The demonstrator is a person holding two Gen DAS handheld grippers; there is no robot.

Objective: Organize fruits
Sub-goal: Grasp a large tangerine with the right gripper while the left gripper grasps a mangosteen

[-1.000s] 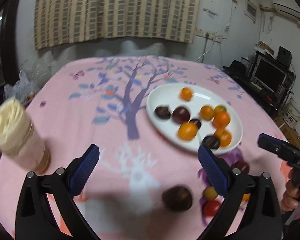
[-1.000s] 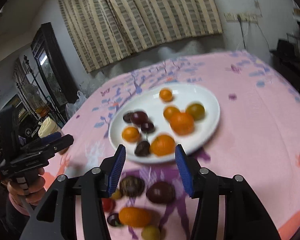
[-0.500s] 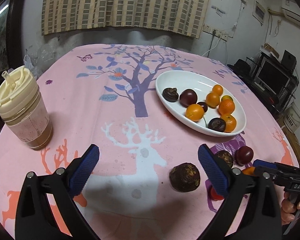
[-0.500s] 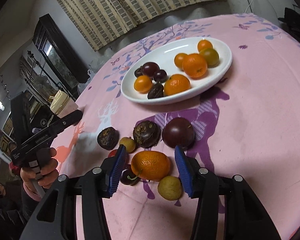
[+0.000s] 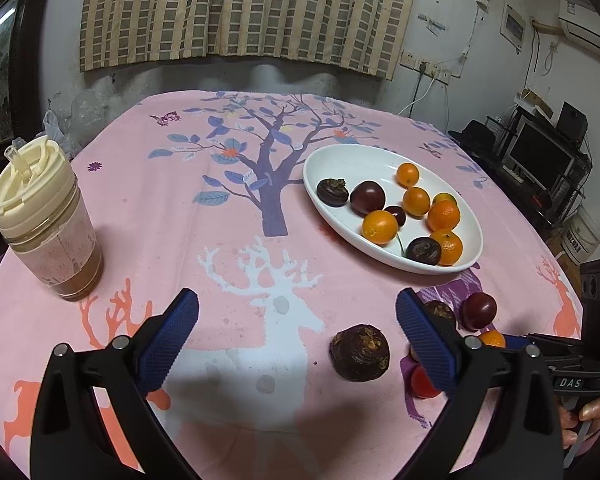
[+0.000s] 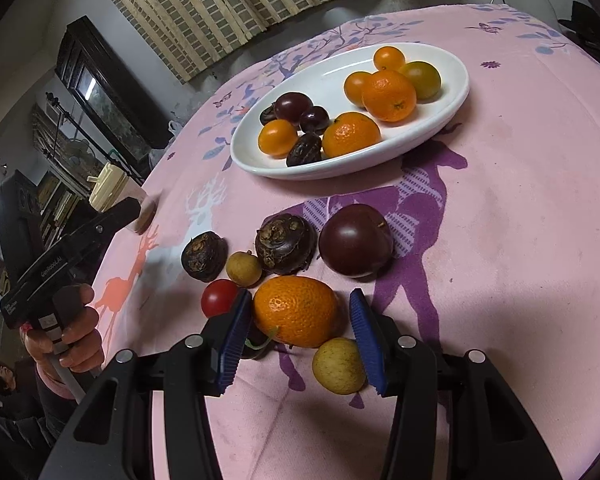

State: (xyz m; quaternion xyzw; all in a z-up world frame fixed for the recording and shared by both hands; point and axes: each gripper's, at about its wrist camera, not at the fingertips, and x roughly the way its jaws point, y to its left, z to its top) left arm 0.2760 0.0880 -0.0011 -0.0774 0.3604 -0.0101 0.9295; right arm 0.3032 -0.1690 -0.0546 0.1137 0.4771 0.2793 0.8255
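**Right gripper straddling the loose orange**

Right gripper (image 6: 298, 336) is sitting with fingers spread either side of the orange (image 6: 295, 311), not visibly touching. The orange is lying on the pink surface (image 6: 520, 216), near the white plate (image 6: 452, 108). Left gripper (image 5: 296, 334) is hovering spread wide, holding nothing, brown water chestnut (image 5: 360, 353) lying between its fingers.
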